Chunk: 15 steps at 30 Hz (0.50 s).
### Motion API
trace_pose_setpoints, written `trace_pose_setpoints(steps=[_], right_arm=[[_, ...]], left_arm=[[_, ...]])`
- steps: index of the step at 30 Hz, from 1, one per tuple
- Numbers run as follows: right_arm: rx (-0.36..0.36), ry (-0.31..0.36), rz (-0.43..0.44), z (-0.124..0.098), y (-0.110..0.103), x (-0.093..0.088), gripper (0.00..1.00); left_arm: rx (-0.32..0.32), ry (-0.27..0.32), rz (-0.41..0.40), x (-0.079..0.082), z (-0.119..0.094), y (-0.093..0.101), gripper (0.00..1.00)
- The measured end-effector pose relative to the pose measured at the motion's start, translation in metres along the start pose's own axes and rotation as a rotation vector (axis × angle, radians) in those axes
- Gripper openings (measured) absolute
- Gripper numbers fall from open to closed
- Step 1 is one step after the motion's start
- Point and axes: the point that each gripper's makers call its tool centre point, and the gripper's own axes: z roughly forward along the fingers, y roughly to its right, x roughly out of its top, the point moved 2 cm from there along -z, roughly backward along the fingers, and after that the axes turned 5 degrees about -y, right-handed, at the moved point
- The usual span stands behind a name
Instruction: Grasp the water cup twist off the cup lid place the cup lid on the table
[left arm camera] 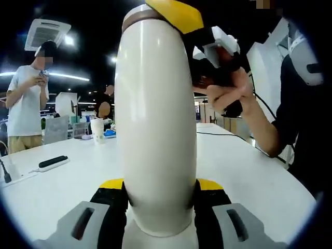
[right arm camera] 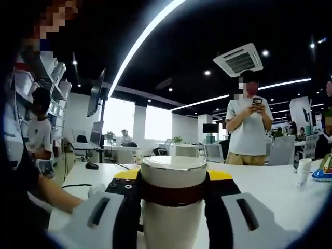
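Between the jaws, left gripper [left arm camera: 161,199]: its yellow-tipped black fingers [left arm camera: 110,194] press both flanks of the water cup [left arm camera: 155,129] near the base, clamped on the cream body.
Between the jaws, right gripper [right arm camera: 174,194]: its fingers [right arm camera: 127,197] close on the cup lid [right arm camera: 174,179], meeting it at the dark red band just under the silvery top.
Water cup: tall, cream, upright in the left gripper view, rising from 6 o'clock to 12 o'clock; whether its base touches the table [left arm camera: 249,171] cannot be told.
Cup lid: seated on the cup, at 12 o'clock in the left gripper view, where the right gripper's yellow finger [left arm camera: 176,13] lies over it.
Hand [left arm camera: 231,93]: at 2 o'clock in the left gripper view, wrapped on the right gripper's handle.
Table: white, running behind the cup.
Table items: a dark remote-like bar [left arm camera: 53,162] at 9 o'clock; a paper cup [left arm camera: 97,129] beyond it.
Standing person [right arm camera: 249,127]: white shirt, at 2 o'clock in the right gripper view, holding a phone.
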Motion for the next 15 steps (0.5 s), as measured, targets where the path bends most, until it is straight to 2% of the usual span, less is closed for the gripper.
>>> trace_pose_setpoints(steps=[7, 11, 15], right_arm=[[0.235, 0.013, 0.013, 0.0038, -0.002, -0.0006, 0.49], [0.409, 0.048, 0.032, 0.002, -0.0014, -0.001, 0.49], [0.491, 0.047, 0.031, 0.0008, 0.0004, -0.0018, 0.48]], left_arm=[[-0.001, -0.001, -0.005, -0.0005, -0.0006, -0.0003, 0.51], [-0.002, -0.001, -0.001, -0.0007, -0.0006, -0.0002, 0.51], [-0.003, -0.001, 0.002, -0.0008, -0.0004, -0.0004, 0.51]])
